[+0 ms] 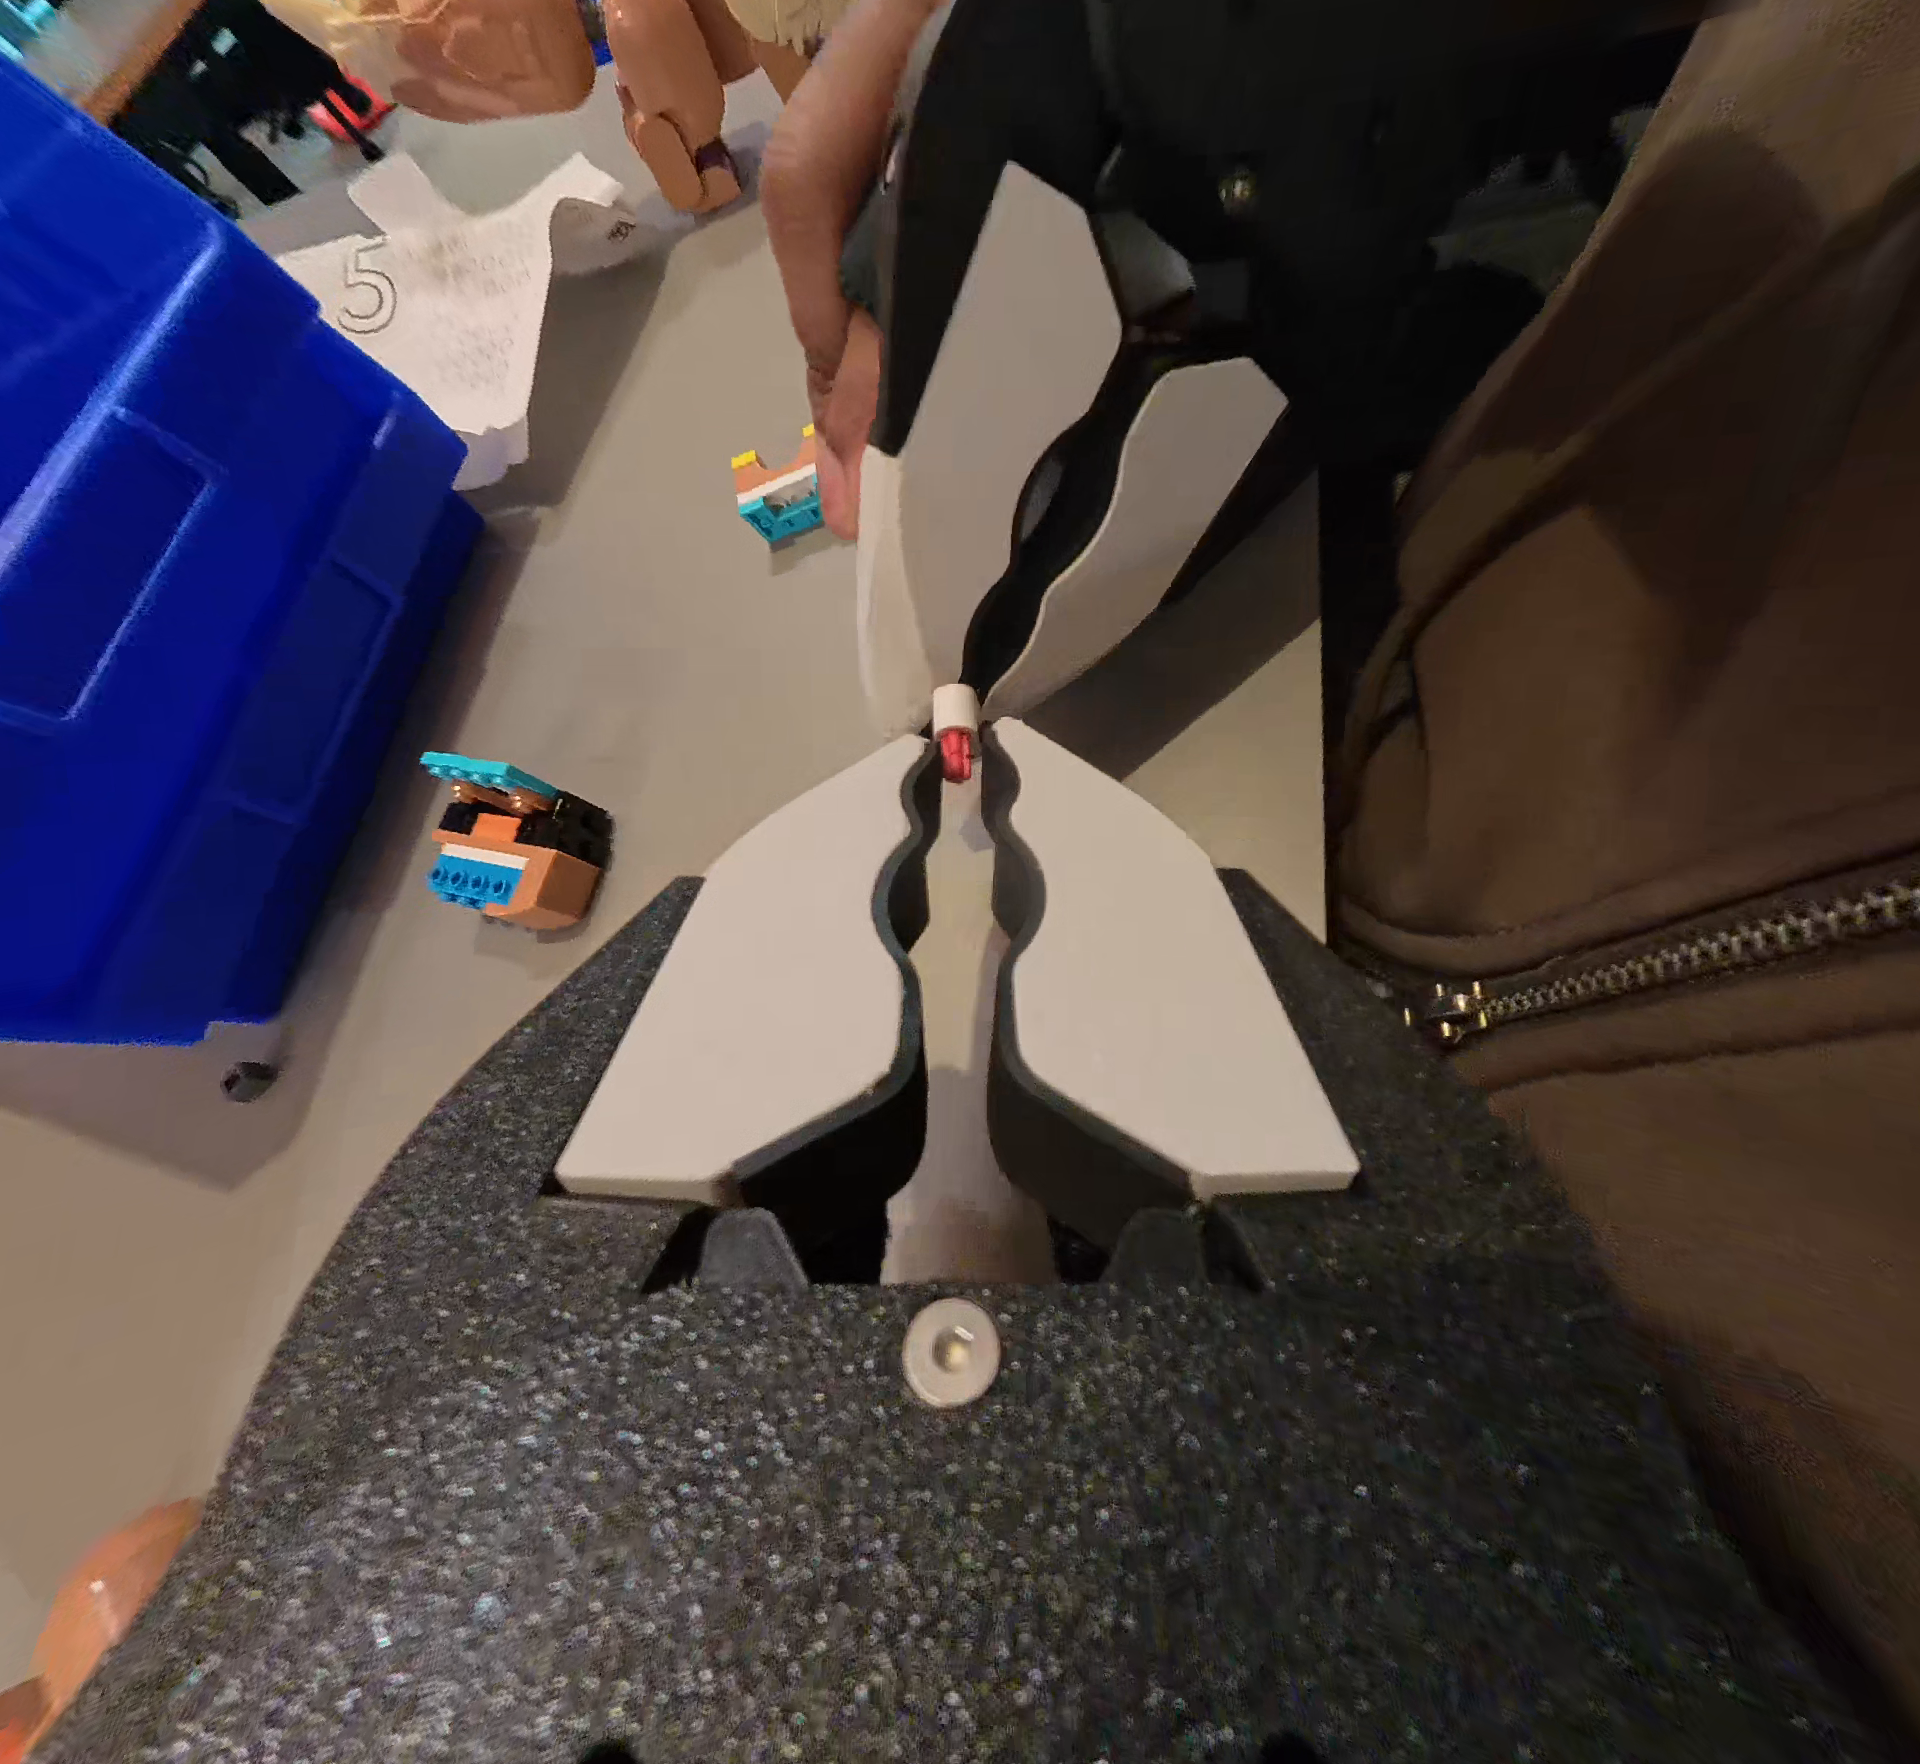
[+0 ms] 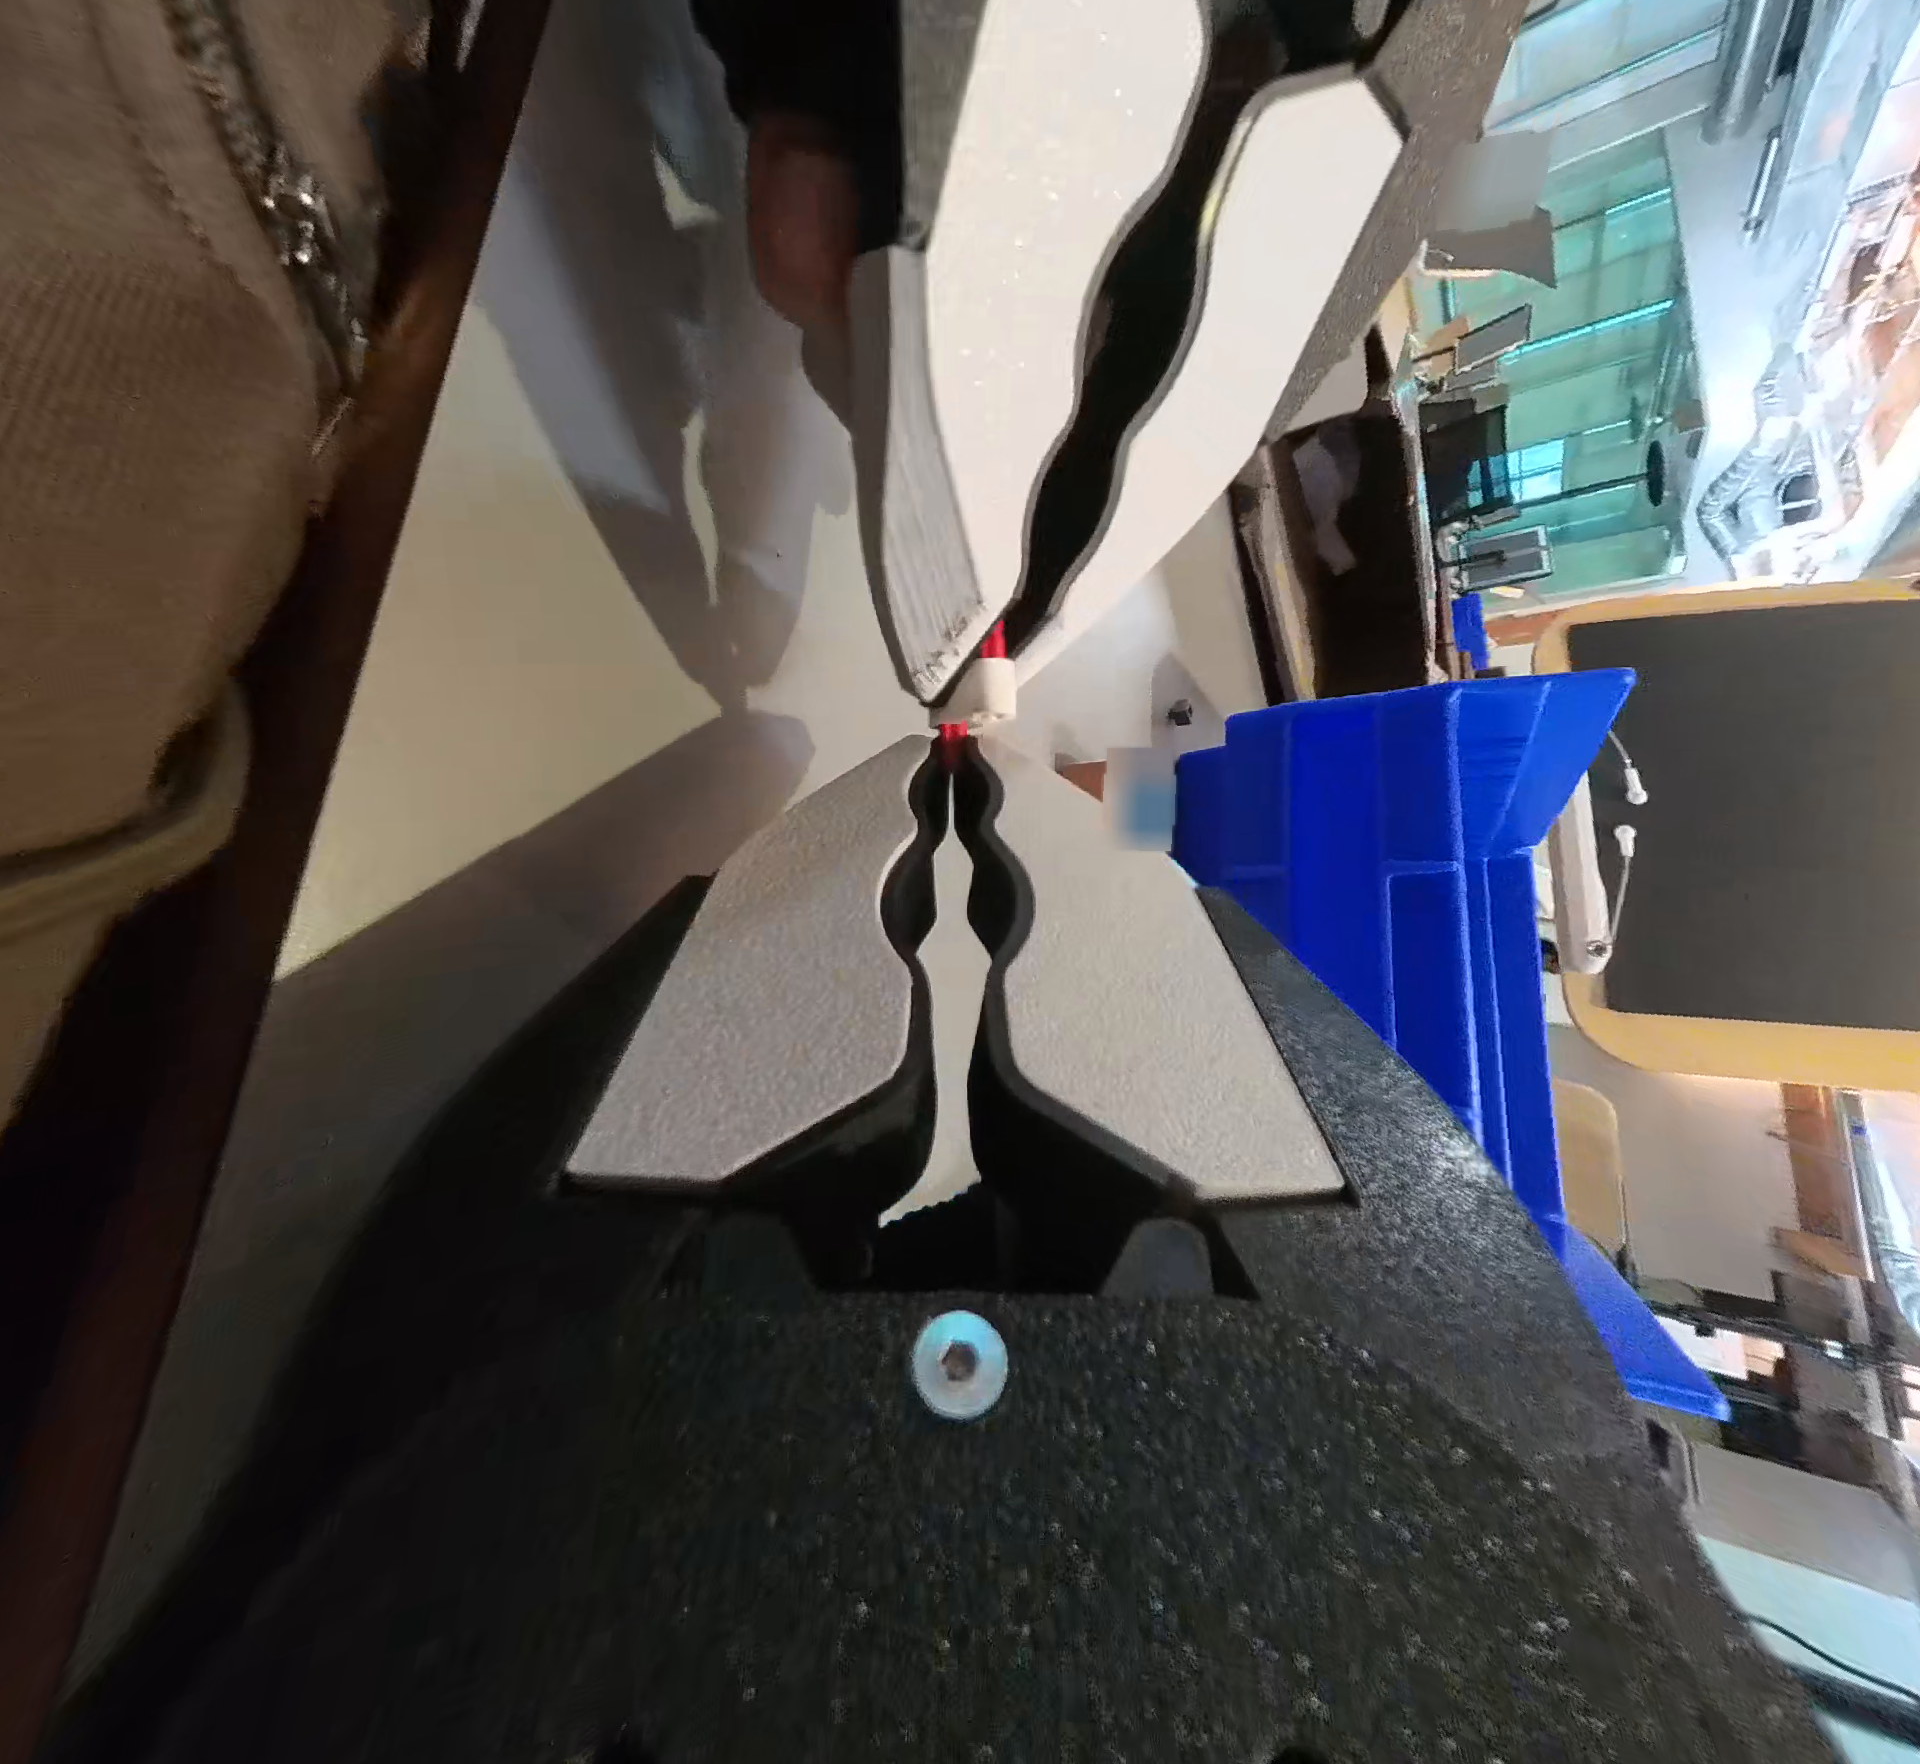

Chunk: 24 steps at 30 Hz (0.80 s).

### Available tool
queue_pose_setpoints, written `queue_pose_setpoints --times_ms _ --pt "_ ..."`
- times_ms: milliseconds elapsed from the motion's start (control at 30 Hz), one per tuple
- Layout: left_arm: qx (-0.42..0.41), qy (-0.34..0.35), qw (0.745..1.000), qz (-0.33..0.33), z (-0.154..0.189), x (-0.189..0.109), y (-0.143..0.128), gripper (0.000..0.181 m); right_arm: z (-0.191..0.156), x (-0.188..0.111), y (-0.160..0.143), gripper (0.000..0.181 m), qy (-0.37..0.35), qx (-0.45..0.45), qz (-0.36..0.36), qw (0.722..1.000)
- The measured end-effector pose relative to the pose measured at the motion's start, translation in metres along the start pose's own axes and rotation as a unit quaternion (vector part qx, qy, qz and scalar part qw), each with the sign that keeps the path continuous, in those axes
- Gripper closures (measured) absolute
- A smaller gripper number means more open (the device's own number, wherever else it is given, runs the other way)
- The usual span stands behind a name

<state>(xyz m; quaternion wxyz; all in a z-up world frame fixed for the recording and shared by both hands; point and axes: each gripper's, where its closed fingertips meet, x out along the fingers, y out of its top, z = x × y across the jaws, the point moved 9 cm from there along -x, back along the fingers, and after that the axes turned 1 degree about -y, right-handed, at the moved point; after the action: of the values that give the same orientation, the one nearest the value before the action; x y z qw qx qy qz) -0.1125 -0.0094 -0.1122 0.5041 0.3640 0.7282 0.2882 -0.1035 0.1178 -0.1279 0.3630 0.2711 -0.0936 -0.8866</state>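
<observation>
Left edge: blue bin (image 1: 156,571), and we can't see inside it. A small brick build (image 1: 520,841) lies on the table (image 1: 675,675) just beside it. Centre frame: left gripper (image 1: 954,764) and right gripper (image 2: 951,764) meet tip to tip, both almost closed, pinching one red pin (image 1: 954,756) with a white sleeve (image 1: 954,704) on it. Right edge: brown jacket (image 1: 1662,675).
</observation>
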Motion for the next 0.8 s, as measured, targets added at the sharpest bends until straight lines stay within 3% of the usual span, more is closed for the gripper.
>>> queue_pose_setpoints --times_ms 100,167,267,367,500,667,800 --pt "-0.078 -0.039 0.996 0.007 -0.005 0.000 -0.004 0.173 -0.004 0.001 0.001 0.179 -0.012 -0.024 -0.007 1.000" --pt "-0.165 -0.083 0.982 0.027 -0.010 0.001 -0.009 0.174 -0.005 0.002 0.002 0.179 -0.020 -0.040 -0.011 0.999" --pt "-0.229 -0.117 0.966 0.038 -0.014 0.000 -0.014 0.175 -0.006 0.002 0.002 0.179 -0.023 -0.045 -0.010 0.999" --pt "-0.235 -0.073 0.969 0.028 -0.027 -0.016 -0.029 0.181 0.000 0.000 -0.021 0.179 -0.038 -0.040 -0.068 0.996" --pt "-0.275 -0.056 0.956 0.081 -0.041 -0.039 -0.038 0.181 0.012 -0.014 -0.037 0.179 -0.047 0.030 -0.055 0.997" --pt "-0.237 -0.077 0.961 0.117 -0.033 -0.022 -0.018 0.171 0.009 -0.008 -0.022 0.179 -0.051 0.032 -0.030 0.998" --pt "-0.203 -0.074 0.971 0.104 -0.026 -0.005 -0.012 0.168 0.007 -0.004 -0.015 0.179 -0.048 0.026 -0.018 0.998"
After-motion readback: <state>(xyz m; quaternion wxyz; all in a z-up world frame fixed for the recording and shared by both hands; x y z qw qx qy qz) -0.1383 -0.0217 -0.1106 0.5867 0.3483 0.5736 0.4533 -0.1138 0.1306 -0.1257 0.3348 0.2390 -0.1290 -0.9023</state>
